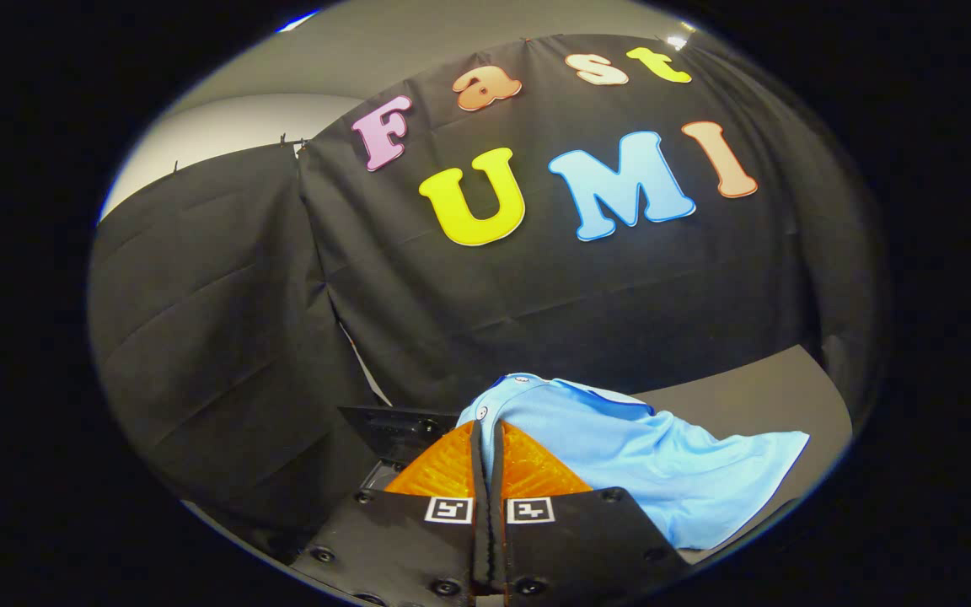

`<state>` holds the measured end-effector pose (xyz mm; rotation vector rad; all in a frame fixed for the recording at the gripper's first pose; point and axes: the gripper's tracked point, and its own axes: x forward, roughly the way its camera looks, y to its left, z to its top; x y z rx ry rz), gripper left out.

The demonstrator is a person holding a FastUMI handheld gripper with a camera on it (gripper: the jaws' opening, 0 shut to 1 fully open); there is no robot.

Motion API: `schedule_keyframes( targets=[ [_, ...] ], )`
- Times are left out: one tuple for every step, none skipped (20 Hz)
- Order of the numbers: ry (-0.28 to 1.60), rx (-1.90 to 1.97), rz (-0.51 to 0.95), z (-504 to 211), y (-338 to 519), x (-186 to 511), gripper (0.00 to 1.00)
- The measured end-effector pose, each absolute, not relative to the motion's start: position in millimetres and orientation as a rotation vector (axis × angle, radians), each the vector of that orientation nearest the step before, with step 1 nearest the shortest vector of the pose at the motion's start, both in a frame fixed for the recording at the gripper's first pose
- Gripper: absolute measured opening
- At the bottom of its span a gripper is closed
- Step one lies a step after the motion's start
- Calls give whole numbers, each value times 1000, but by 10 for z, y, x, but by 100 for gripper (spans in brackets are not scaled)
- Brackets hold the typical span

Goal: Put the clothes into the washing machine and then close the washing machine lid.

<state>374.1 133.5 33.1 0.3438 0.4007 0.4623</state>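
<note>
Gripper [486, 438] fingers pressed together, clamping a fold of the light blue buttoned fabric garment [637, 459], which drapes ahead and rightward over the grey surface [747, 388]; dark washing machine [393, 430] sits just beside.

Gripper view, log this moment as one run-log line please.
gripper: shut on light blue shirt | shirt: lifted, draping beyond fingers | dark machine: just ahead | phase: carrying

The gripper [487, 438] is hiding the near edge of the blue shirt [620, 447] where its fingers are closing together on the cloth. The shirt is trailing off past the fingers' right side, its end cut off. A dark machine [388, 430] is sitting half hidden behind the fingers, too dim to make out.
</note>
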Motion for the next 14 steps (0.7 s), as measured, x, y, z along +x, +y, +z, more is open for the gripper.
schedule_keyframes(
  targets=[
    [400, 348, 480, 354, 1418, 3715, 1],
    [398, 352, 495, 386, 1495, 3697, 1],
    [393, 352, 508, 410, 1572, 3685, 1],
    [390, 350, 522, 442, 1641, 3691, 1],
    [386, 350, 531, 457, 1708, 3702, 1],
    [385, 351, 544, 479, 1779, 3704, 1],
    [382, 355, 554, 491, 1852, 3688, 1],
    [384, 356, 566, 506, 1923, 3688, 1],
    [385, 357, 578, 518, 1995, 3688, 1],
    [387, 357, 590, 529, 2069, 3684, 1],
    [389, 356, 602, 540, 2155, 3665, 1],
    [391, 354, 615, 551, 2230, 3664, 1],
    [390, 354, 626, 563, 2301, 3657, 1],
    [391, 351, 640, 577, 2399, 3627, 1]
  ],
)
